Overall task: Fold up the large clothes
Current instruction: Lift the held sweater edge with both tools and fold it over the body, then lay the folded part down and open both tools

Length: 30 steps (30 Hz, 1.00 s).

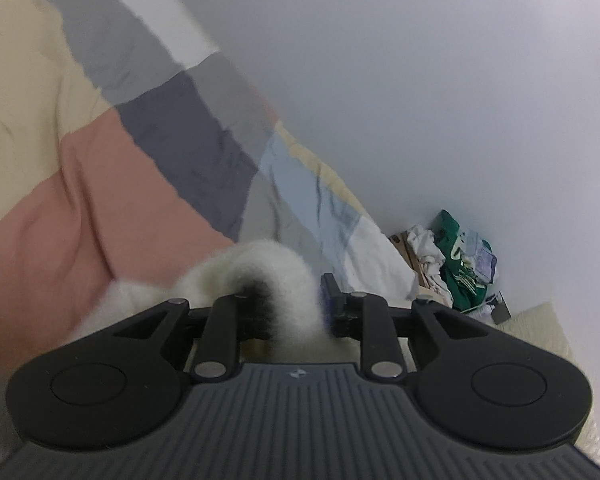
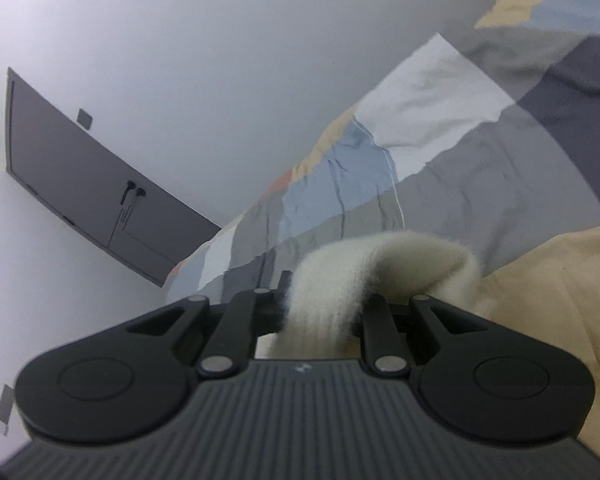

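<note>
A fuzzy cream-white garment (image 1: 268, 264) loops up between the fingers of my left gripper (image 1: 288, 300), which is shut on a fold of it. The cloth hides the left finger, while the right finger (image 1: 332, 300) with its blue pad presses against the cloth. In the right wrist view a ribbed edge of the same cream garment (image 2: 380, 256) arches over my right gripper (image 2: 324, 300), which is shut on it. The cloth hides both of the right gripper's fingertips. Both grippers hang low over the bed.
A patchwork quilt (image 1: 160, 140) of pink, grey, blue and white lies on the bed, with beige sheet (image 2: 540, 300) beside it. A white wall runs behind. A heap of green and white clothes (image 1: 456, 264) fills the corner. A dark panel (image 2: 80, 184) with earphones hanging on it is on the wall.
</note>
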Each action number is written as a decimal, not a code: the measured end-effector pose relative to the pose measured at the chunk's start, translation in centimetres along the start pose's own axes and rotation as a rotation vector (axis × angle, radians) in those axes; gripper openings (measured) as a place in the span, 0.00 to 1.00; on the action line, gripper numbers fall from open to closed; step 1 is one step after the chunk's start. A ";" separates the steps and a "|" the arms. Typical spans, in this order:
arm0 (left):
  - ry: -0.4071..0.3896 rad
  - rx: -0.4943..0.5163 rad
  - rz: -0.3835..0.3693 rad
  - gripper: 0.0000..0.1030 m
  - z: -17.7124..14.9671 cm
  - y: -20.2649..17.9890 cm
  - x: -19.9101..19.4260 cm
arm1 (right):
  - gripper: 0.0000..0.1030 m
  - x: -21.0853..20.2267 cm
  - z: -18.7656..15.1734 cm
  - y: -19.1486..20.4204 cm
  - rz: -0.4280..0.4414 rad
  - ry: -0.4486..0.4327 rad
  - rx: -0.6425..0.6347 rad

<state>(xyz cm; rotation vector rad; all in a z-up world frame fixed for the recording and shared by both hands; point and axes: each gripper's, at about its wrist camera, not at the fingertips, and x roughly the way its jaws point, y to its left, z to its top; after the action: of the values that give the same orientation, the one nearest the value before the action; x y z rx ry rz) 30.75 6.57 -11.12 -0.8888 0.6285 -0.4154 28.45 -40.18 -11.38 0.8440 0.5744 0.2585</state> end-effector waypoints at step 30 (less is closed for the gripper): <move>0.024 0.406 -0.117 0.80 -5.7 -8.3 -7.9 | 0.78 -3.7 -6.6 7.2 0.064 0.123 -0.291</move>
<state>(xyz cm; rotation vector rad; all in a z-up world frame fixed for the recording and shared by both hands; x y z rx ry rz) 20.45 3.04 -4.40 -0.5344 0.4917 -0.6345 21.72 -32.99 -7.92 0.5676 0.6075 0.4437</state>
